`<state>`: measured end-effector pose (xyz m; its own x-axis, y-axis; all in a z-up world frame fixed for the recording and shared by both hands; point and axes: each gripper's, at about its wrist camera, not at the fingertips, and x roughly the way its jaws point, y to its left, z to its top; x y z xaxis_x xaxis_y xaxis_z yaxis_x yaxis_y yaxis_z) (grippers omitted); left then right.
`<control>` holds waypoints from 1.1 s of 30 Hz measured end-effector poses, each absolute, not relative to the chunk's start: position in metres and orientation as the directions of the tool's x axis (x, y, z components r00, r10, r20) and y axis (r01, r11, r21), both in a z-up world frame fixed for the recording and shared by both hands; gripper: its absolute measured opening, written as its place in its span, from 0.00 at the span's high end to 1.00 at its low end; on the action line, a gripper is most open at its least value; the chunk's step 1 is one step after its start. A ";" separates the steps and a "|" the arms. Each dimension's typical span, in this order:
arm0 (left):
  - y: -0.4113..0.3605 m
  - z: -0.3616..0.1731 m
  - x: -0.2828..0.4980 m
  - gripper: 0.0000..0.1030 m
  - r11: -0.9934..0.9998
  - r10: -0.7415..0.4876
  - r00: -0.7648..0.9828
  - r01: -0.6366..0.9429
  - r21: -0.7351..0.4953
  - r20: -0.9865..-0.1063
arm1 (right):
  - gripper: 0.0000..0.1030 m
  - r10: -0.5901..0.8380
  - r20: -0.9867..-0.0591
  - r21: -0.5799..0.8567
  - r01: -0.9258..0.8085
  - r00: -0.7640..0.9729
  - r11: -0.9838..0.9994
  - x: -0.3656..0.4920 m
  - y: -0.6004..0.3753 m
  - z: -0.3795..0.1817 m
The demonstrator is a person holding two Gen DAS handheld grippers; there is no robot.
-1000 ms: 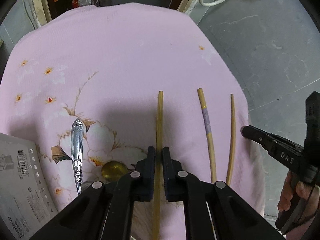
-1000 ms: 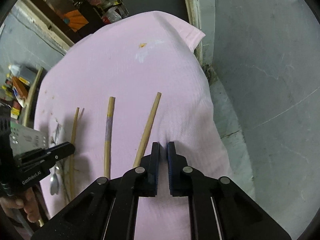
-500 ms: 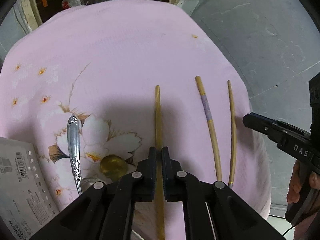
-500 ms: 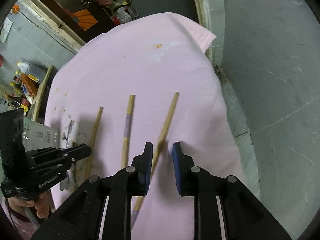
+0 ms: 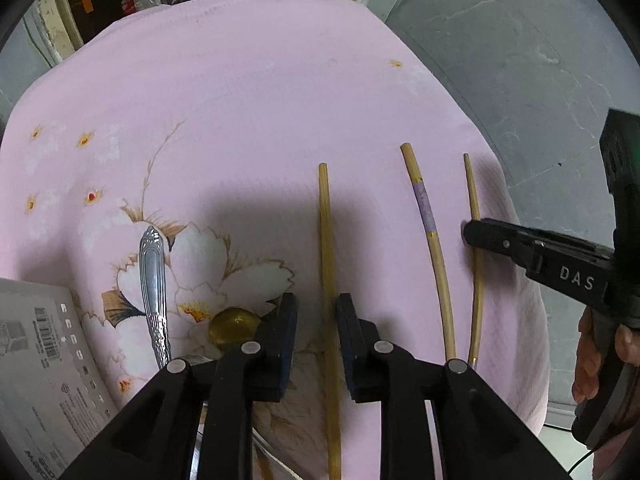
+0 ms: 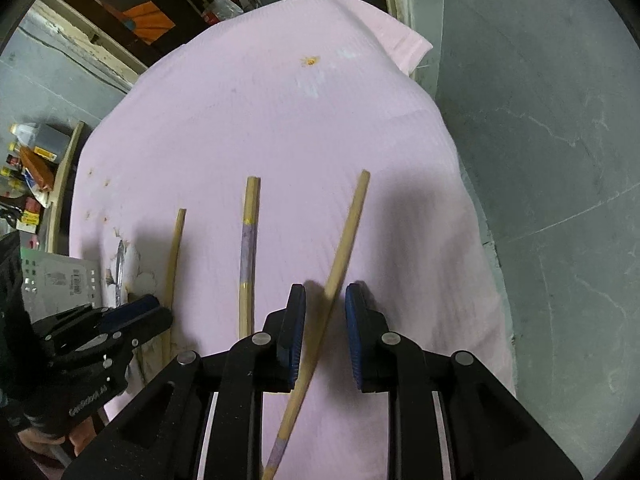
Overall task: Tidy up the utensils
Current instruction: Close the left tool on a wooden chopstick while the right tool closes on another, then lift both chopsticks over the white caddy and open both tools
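Three wooden chopsticks lie side by side on a pink flowered cloth [image 5: 260,92]. My left gripper [image 5: 316,302] points down over the leftmost chopstick [image 5: 327,240]. Its jaws are opening, the stick lies between them, and the pads stand clear of it. The middle chopstick [image 5: 427,216] has a purple band. The thin right chopstick [image 5: 473,192] lies under my right gripper [image 5: 474,236]. In the right wrist view my right gripper [image 6: 326,292] is open astride that chopstick [image 6: 348,232], with a gap on each side. A silver utensil handle [image 5: 152,280] and a gold spoon bowl [image 5: 234,324] lie to the left.
A printed cardboard box [image 5: 40,360] lies at the cloth's left edge. The cloth drops off on the right to a grey concrete floor [image 5: 540,60]. Cluttered shelves [image 6: 32,168] stand behind the table. A person's hand [image 5: 596,360] holds the right gripper.
The left jaws, shut on the leftmost chopstick before, have parted. The right jaws opened, shifted left over the right chopstick and sank toward the cloth.
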<state>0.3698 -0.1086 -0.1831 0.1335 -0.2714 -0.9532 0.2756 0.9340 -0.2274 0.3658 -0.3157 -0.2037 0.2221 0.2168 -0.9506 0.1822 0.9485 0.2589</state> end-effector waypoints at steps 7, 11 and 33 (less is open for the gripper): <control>-0.133 -0.183 0.383 0.82 0.925 -0.199 0.078 0.343 -0.161 -0.977 | 0.81 0.191 -0.957 0.236 0.204 0.218 0.950 0.369 -0.307 -0.203; -0.141 -0.186 0.392 0.93 0.928 -0.216 0.051 0.323 -0.188 -0.975 | 0.92 0.205 -0.956 0.254 0.241 0.208 0.937 0.369 -0.309 -0.203; -0.087 -0.073 0.298 0.94 0.905 -0.401 0.536 0.360 -0.229 -0.743 | 0.94 0.384 -0.642 0.441 -0.090 0.664 0.893 0.272 -0.311 -0.103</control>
